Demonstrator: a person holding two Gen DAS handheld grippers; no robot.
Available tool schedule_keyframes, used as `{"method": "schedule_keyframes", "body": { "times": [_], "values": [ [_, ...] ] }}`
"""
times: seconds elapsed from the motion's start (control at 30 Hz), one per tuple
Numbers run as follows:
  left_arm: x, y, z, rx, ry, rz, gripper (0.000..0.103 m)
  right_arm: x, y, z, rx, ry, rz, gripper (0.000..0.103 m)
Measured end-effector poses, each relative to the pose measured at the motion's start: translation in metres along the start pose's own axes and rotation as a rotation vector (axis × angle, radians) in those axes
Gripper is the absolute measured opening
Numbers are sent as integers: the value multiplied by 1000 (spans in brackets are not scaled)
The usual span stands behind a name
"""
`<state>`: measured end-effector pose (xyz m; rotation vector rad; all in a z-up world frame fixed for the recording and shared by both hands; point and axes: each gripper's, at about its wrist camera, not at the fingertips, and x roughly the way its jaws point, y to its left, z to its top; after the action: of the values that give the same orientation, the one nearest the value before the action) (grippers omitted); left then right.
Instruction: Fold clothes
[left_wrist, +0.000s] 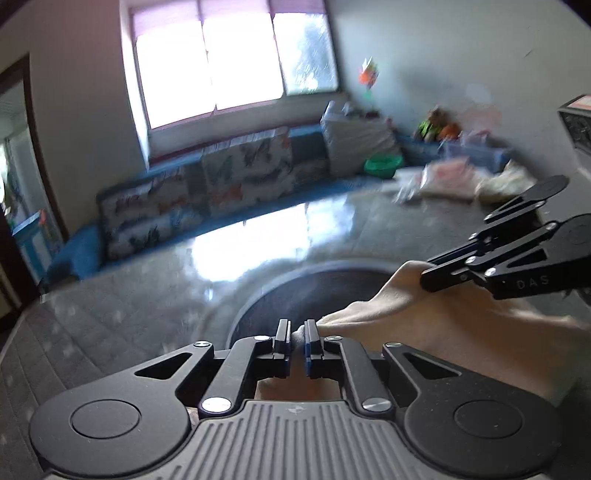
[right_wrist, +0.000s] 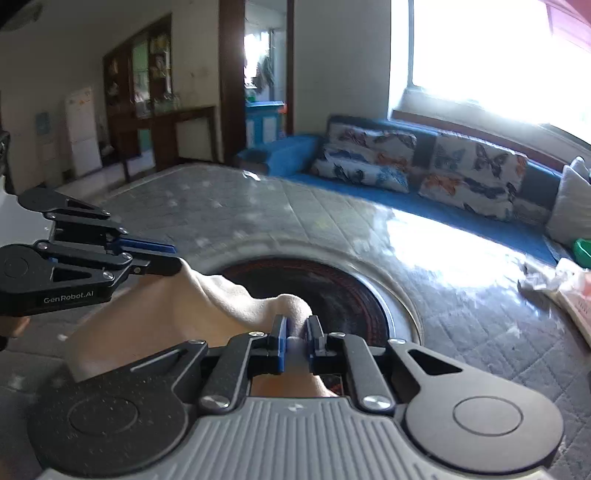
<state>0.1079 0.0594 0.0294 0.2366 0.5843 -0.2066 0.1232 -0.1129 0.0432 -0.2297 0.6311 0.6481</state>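
Observation:
A beige garment (left_wrist: 436, 325) hangs stretched between both grippers above the table. My left gripper (left_wrist: 297, 334) is shut on one edge of it. My right gripper (left_wrist: 430, 275) comes in from the right of the left wrist view, shut on another edge. In the right wrist view the right gripper (right_wrist: 298, 332) is shut on the garment (right_wrist: 177, 317), and the left gripper (right_wrist: 177, 258) pinches the cloth's far corner at the left. Most of the garment droops below the grippers, out of sight.
A grey quilted table cover (left_wrist: 129, 314) surrounds a dark round inset (right_wrist: 332, 291). A blue sofa with butterfly cushions (right_wrist: 424, 166) runs under the window. Piled clothes and bags (left_wrist: 461, 177) lie at the table's far right. A doorway (right_wrist: 266, 92) opens behind.

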Motion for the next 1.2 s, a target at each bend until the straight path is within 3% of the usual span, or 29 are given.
{"method": "schedule_keyframes", "body": {
  "times": [0.1, 0.17, 0.23, 0.33, 0.5, 0.67, 0.97, 1.2],
  "values": [
    [23, -6, -12, 6, 53, 40, 12, 27, -1, -12, 8, 70, -23, 10],
    [28, -8, -17, 11, 65, 64, 14, 32, 0, -15, 3, 78, -30, 12],
    [29, -8, -18, 13, 67, 76, 19, 32, -1, -14, 2, 77, -42, 22],
    [23, -3, -13, -32, 61, 90, 24, 31, -8, -13, 23, 76, -47, 23],
    [3, -14, 2, -60, -8, -12, 23, 33, -6, -17, 13, 89, -50, 23],
    [33, -28, 0, -19, 71, -28, 21, 30, -10, -16, 19, 84, -46, 23],
    [44, -30, -7, -6, 79, 16, 22, -31, 1, -26, 17, 2, 11, 23],
    [44, -32, -7, 1, 78, 34, 22, -46, 12, -60, 9, 47, 36, 19]
  ]
}}
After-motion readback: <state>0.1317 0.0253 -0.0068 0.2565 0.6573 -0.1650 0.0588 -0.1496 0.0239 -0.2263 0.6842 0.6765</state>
